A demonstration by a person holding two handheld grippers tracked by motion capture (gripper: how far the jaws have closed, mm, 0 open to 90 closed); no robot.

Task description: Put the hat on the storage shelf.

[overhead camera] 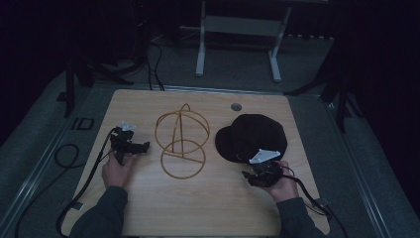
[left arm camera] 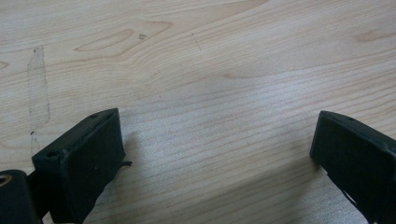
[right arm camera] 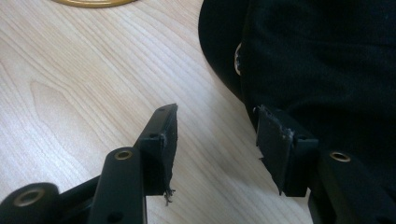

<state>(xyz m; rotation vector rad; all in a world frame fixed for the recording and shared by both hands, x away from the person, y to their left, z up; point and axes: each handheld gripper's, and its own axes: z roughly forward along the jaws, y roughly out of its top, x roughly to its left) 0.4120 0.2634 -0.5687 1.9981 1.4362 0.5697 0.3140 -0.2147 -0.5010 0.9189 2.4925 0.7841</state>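
Jaws gaping, right gripper (right arm camera: pixel 217 140) nearing cap (overhead camera: pixel 255 136) just ahead; squaring to its edge advisable; left gripper (left arm camera: pixel 217 154) idling wide.

The surface (overhead camera: pixel 208 208) carries a wire stand (overhead camera: pixel 181 140) near its centre and a cap (overhead camera: pixel 255 136) just to the right of it, the two apart. The left gripper (overhead camera: pixel 130 144) sits at the left of the surface, left of the stand and apart from it, over bare wood. The right gripper (overhead camera: pixel 257 174) sits in front of the cap at its near edge, one jaw over wood, the other against the cap. A round insert (overhead camera: pixel 236 106) lies behind the cap.
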